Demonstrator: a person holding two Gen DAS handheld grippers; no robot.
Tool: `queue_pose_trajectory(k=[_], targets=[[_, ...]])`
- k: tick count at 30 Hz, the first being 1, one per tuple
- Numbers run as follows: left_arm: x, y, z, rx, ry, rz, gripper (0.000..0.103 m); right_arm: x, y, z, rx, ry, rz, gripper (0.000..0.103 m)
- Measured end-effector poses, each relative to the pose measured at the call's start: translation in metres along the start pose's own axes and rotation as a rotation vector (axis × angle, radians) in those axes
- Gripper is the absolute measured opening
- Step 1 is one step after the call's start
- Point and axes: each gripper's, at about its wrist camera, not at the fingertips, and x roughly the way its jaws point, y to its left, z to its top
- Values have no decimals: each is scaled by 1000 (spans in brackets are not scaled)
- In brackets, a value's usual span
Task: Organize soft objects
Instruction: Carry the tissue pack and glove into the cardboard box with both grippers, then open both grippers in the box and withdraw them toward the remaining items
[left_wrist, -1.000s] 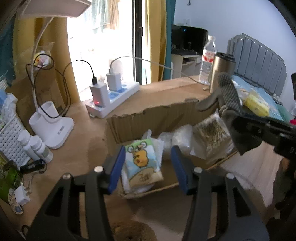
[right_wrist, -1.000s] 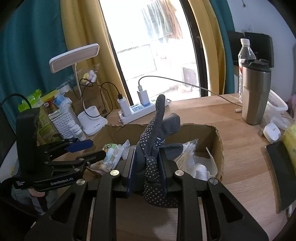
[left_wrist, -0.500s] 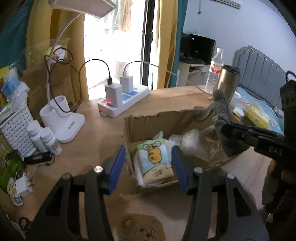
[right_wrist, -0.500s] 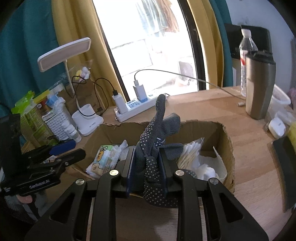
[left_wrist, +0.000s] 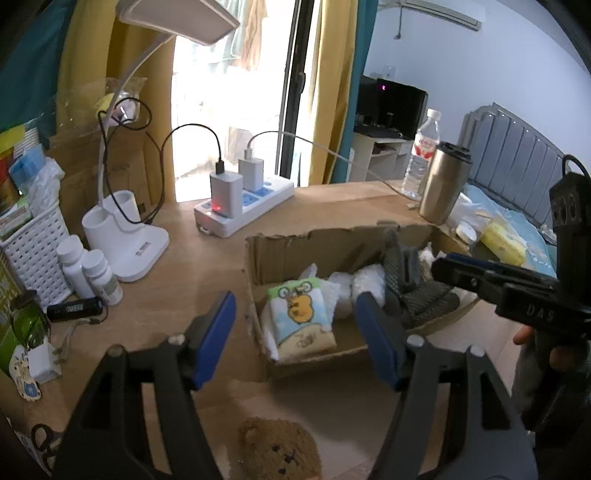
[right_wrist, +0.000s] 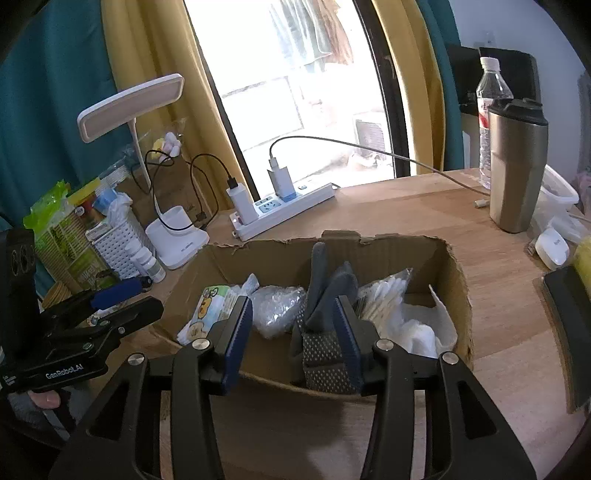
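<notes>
A torn cardboard box (right_wrist: 384, 247) (left_wrist: 317, 243) stands on the wooden desk. In it lie a cartoon-printed tissue pack (left_wrist: 301, 314) (right_wrist: 208, 306), bubble wrap (right_wrist: 275, 306), cotton swabs (right_wrist: 384, 295) and a grey dotted glove (right_wrist: 325, 295) (left_wrist: 410, 280). My right gripper (right_wrist: 293, 339) is open over the box's near wall; the glove rests loose in the box beside its right finger. My left gripper (left_wrist: 295, 332) is open and empty, in front of the box's left end. A brown plush toy (left_wrist: 279, 450) lies on the desk below the left gripper.
A power strip (left_wrist: 243, 210) with chargers and cables, a white desk lamp (left_wrist: 125, 236), pill bottles (left_wrist: 90, 273) and a white basket (left_wrist: 33, 251) are at the left. A steel tumbler (right_wrist: 517, 170) and water bottle (right_wrist: 491, 110) stand at the right.
My right gripper has opened and let the glove drop into the box. My left gripper has pulled back and up from the box, still open.
</notes>
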Motion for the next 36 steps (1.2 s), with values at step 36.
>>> queue_pose_trajectory(k=[36], targets=[[-60, -9, -35, -25, -56, -41, 71, -53, 36, -34, -55, -30, -30, 57]])
